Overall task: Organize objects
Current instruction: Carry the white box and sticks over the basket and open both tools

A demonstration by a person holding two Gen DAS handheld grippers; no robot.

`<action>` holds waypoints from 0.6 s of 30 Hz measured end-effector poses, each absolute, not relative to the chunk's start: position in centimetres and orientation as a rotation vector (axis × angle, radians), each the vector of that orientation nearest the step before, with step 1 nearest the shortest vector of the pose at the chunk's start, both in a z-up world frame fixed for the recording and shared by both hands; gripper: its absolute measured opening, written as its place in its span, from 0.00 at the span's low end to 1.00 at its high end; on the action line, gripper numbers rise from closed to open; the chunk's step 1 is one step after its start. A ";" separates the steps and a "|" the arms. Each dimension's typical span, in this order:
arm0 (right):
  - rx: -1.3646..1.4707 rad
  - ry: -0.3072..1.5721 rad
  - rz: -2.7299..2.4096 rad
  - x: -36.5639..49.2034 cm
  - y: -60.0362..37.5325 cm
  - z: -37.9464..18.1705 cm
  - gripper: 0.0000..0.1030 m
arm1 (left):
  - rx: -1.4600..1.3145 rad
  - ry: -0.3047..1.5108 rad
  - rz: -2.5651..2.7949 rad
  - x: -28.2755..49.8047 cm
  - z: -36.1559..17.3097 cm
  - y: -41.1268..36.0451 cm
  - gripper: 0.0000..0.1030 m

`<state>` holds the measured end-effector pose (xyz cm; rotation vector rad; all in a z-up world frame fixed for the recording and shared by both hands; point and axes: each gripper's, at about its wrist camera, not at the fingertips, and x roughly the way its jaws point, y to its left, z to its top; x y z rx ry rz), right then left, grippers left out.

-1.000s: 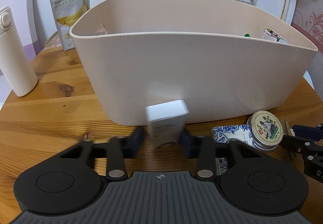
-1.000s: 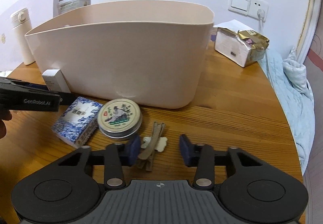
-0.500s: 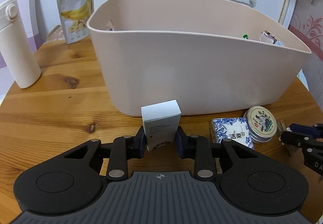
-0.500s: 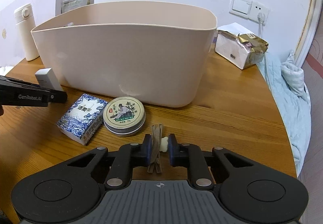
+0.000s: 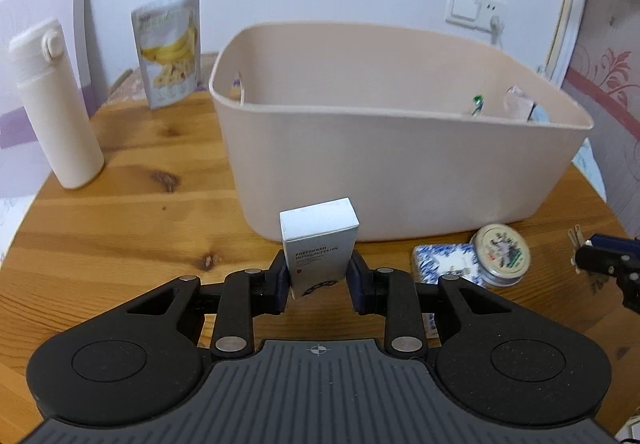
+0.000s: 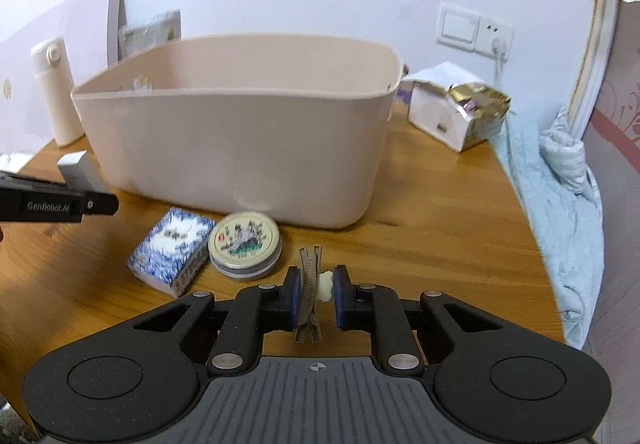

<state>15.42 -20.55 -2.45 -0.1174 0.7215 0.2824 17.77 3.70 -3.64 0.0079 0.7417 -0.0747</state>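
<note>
My left gripper (image 5: pixel 319 281) is shut on a small white box (image 5: pixel 319 246) with dark print and holds it upright above the table, in front of the beige plastic tub (image 5: pixel 400 159). My right gripper (image 6: pixel 316 298) is shut on a brown hair clip with a white ornament (image 6: pixel 310 286) and holds it above the table. The tub (image 6: pixel 240 151) stands behind both; a few small items lie at its far right end. The left gripper and box also show in the right wrist view (image 6: pixel 60 201).
A blue patterned packet (image 6: pixel 172 248) and a round tin (image 6: pixel 245 244) lie on the wooden table (image 6: pixel 440 211) before the tub. A white flask (image 5: pixel 54 103) and banana-chip pouch (image 5: pixel 170 47) stand at back left. A torn gold-and-white package (image 6: pixel 456 113) and blue cloth (image 6: pixel 560 203) are right.
Both grippers closed on their objects, then lifted them and drew back from the tub. The tub now looks lower and farther, with more of its inside in view.
</note>
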 end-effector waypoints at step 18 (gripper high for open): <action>-0.111 0.494 0.284 14.7 -20.5 4.9 0.15 | 0.065 0.557 -0.109 16.3 3.1 2.8 0.29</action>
